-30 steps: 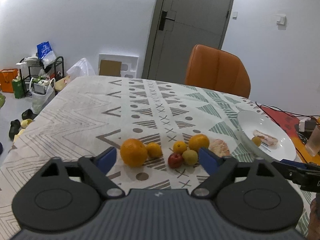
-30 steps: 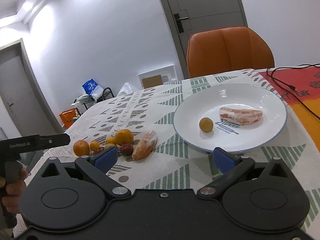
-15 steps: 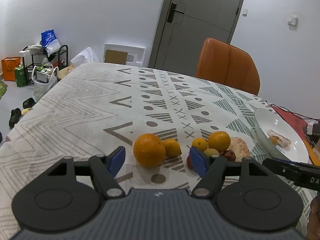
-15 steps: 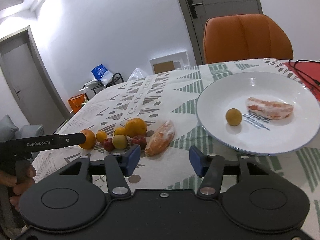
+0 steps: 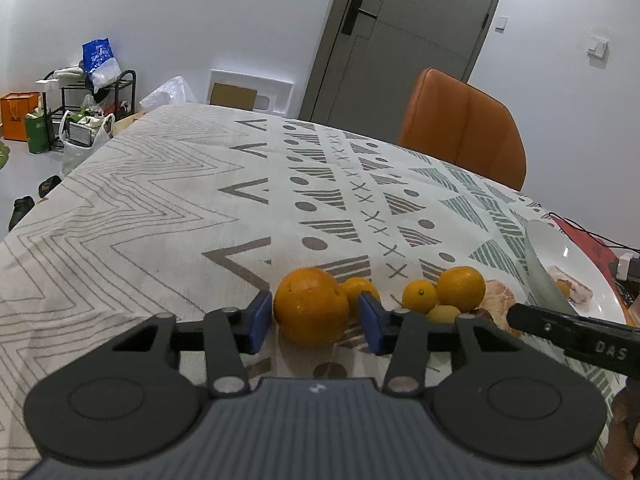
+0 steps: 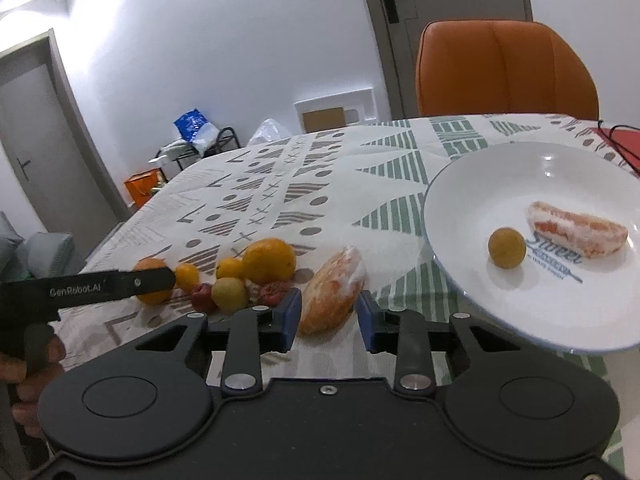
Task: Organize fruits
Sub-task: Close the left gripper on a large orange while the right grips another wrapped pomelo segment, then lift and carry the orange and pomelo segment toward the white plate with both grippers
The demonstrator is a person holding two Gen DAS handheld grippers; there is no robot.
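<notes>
Two handheld grippers work a fruit pile on a counter (image 5: 168, 216) covered w/ a patterned cloth. Left wrist view, lower centre: the left gripper (image 5: 311, 320) has its jaws partly open, blue pads flanking the large orange (image 5: 311, 305) on either side, w/ small gaps visible, so nothing is clamped. A smaller orange fruit (image 5: 358, 288) sits just behind it, partly hidden by the right pad. To the right of centre lie a small orange citrus (image 5: 419, 295), a mid-size orange (image 5: 460, 288) and a yellow-green fruit (image 5: 444, 314), bunched and touching. Right wrist view, lower centre: the right gripper (image 6: 327, 319) also has its jaws partly open, straddling the near end of a peeled grapefruit segment (image 6: 334, 290) that rests on the cloth; contact can't be confirmed, nothing lifted. Left of it, mid-frame, two dark red fruits (image 6: 201, 297) sit among the oranges. At right of frame, a white plate (image 6: 472, 184) holds a small yellow-brown fruit (image 6: 507, 248) and a second peeled segment (image 6: 576, 234), near each other but apart. An orange chair (image 6: 504, 68) stands at the counter's far edge, upper right; a grey door (image 5: 400, 36) is at upper centre in the left wrist view.
</notes>
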